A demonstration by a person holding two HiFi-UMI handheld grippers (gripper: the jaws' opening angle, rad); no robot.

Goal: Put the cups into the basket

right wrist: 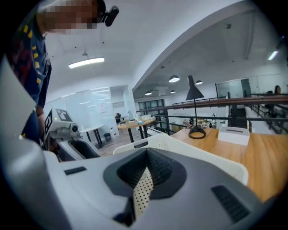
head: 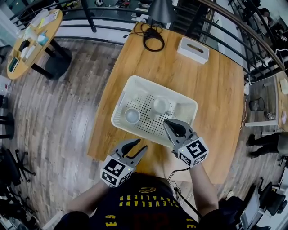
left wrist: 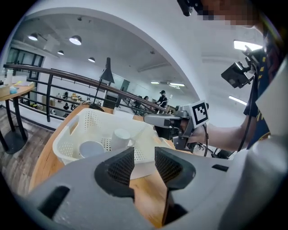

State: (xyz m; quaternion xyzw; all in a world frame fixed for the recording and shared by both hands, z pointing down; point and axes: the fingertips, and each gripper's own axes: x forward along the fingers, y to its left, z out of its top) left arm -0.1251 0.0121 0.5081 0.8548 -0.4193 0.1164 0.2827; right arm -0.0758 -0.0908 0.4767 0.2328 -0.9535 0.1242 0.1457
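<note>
A white perforated basket [head: 120,117] sits on the wooden table [head: 216,94]. Two white cups lie inside it, one near the left [head: 132,116] and one further back [head: 160,104]. My right gripper [head: 166,122] hovers over the basket's near right rim, shut with nothing held. My left gripper [head: 140,144] is open and empty just short of the basket's near side. In the left gripper view the basket [left wrist: 67,134] and both cups [left wrist: 91,148] [left wrist: 120,138] lie beyond the open left gripper [left wrist: 144,155]. The right gripper view shows the shut right gripper [right wrist: 146,168] above the basket rim [right wrist: 193,150].
At the table's far end lie a coiled black cable [head: 153,38], a white box [head: 193,49] and a black lamp [head: 161,10]. A round table [head: 31,40] stands to the left on the wood floor. A dark railing [head: 112,20] runs behind.
</note>
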